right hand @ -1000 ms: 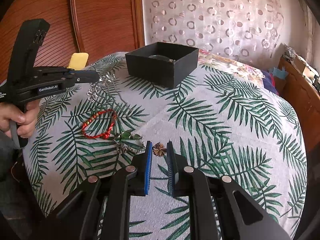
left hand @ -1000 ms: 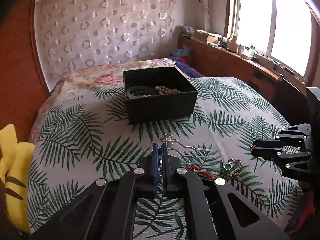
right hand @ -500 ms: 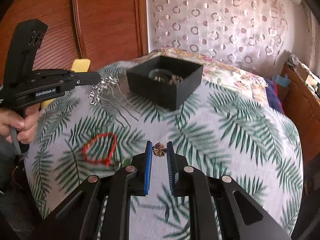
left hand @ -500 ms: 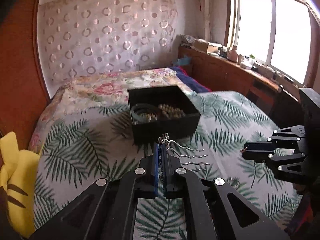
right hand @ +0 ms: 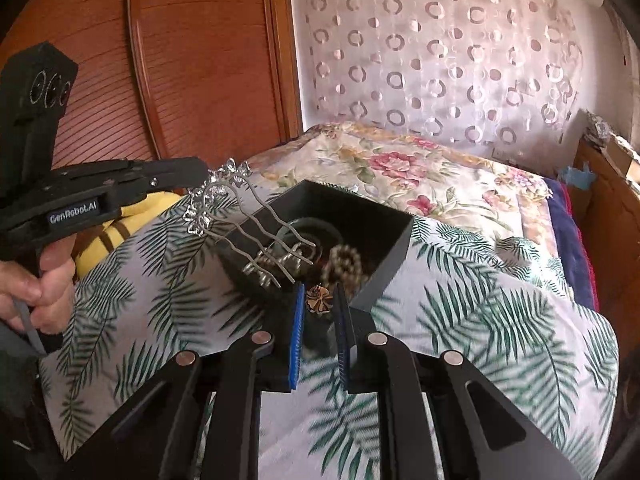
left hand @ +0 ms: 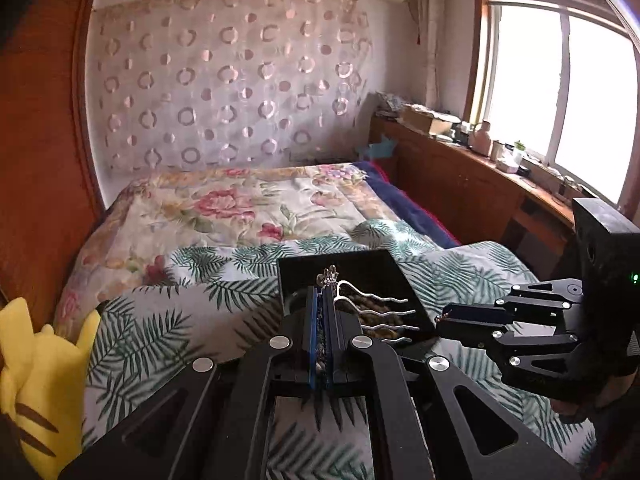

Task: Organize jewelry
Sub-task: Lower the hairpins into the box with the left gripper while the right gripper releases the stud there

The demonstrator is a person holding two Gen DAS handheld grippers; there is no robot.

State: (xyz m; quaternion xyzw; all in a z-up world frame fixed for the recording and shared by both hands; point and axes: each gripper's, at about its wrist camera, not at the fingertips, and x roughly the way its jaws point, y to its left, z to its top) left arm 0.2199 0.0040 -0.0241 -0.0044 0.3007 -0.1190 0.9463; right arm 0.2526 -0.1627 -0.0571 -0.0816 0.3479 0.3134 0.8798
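My left gripper point(left hand: 322, 292) is shut on a silver hair comb point(left hand: 374, 312) with a flower top. It holds the comb in the air, with the wavy prongs reaching over the open black box point(left hand: 372, 270). The right wrist view shows the same comb point(right hand: 224, 200) hanging from the left gripper point(right hand: 202, 172) above the box point(right hand: 386, 272). My right gripper point(right hand: 319, 294) is shut on a small bronze flower piece point(right hand: 320, 303), just over the box's near edge. The box holds a beaded bracelet point(right hand: 346, 260) and a dark bangle point(right hand: 316, 228). The left wrist view has the right gripper point(left hand: 444, 318) beside the box.
The box sits on a palm-leaf bedspread point(right hand: 480, 320), with a floral quilt point(left hand: 224, 208) behind it. A yellow plush toy point(left hand: 36, 360) lies at the bed's left edge. A wooden shelf point(left hand: 480, 160) under the window carries small items. A person's hand point(right hand: 36, 288) grips the left gripper's handle.
Both grippers rose and moved forward to the black box, each carrying its piece. The comb now hangs over the box. The red bracelet and other loose pieces have dropped out of view.
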